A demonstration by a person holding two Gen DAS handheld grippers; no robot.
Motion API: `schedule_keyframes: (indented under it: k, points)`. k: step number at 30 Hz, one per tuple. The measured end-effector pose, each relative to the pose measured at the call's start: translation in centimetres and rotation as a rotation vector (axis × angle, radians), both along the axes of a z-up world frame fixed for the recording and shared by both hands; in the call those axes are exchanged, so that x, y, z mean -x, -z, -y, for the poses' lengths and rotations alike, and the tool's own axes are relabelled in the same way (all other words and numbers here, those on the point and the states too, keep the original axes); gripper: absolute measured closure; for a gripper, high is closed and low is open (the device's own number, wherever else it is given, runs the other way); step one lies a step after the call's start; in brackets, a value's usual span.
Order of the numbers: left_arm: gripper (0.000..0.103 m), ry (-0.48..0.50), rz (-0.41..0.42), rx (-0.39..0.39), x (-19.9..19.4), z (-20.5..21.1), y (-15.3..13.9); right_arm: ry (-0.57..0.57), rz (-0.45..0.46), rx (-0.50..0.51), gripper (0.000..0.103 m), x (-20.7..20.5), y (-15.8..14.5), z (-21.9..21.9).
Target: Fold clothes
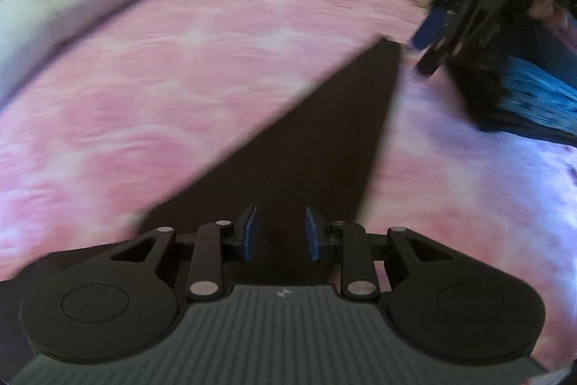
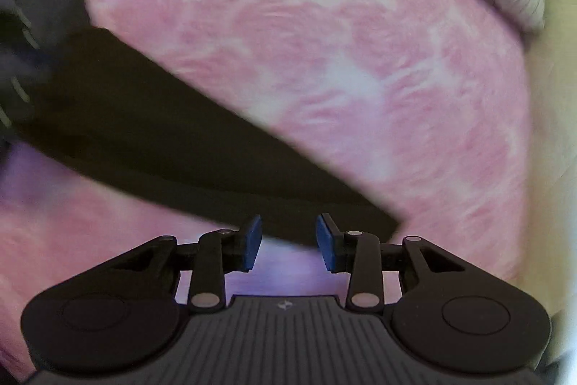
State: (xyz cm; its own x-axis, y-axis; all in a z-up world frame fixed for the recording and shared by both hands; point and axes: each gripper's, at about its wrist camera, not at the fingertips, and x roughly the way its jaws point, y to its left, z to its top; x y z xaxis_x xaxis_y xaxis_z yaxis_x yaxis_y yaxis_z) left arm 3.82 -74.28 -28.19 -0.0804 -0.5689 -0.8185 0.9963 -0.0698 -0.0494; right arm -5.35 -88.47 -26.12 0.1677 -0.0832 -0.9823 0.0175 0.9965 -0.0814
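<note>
Both grippers, left (image 1: 280, 233) and right (image 2: 288, 244), had fingers wide, one at each end of the black garment (image 1: 306, 147) on the bed (image 1: 180, 78). I judged a fold just laid; next, regrasp an edge.

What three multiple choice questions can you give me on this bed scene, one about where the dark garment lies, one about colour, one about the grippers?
1. Where does the black garment lie?
A. On the pink bedspread
B. On a wooden floor
C. In a basket

2. What colour are the gripper pads?
A. Red
B. Blue
C. White

3. How do the left gripper and right gripper stand?
A. Both shut
B. One shut
C. Both open

Answers: 1 A, pink fabric surrounds the garment. 2 B, blue faces show on the fingertips. 3 C, a gap separates each pair of pads.
</note>
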Motion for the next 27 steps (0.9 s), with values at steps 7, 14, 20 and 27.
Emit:
schedule_keyframes:
  k: [7, 14, 20, 27]
  points:
    - [0.077, 0.118, -0.098, -0.062, 7.2, 3.9, 4.1, 0.327, 0.096, 0.022, 0.069, 1.3, 3.7, 1.5]
    - [0.079, 0.217, -0.163, -0.063, 9.7, 1.7, 3.4, 0.35, 0.201, -0.001, 0.072, 0.4, 7.4, 1.8]
    - [0.08, 0.023, -0.122, -0.042, 6.9, -0.5, 1.1, 0.399, -0.002, 0.203, 0.07, 4.6, 8.0, -0.1]
    - [0.078, -0.274, -0.014, -0.102, 4.7, -5.1, -1.2, 0.386, 0.112, 0.108, 0.058, 5.4, 6.2, -2.9]
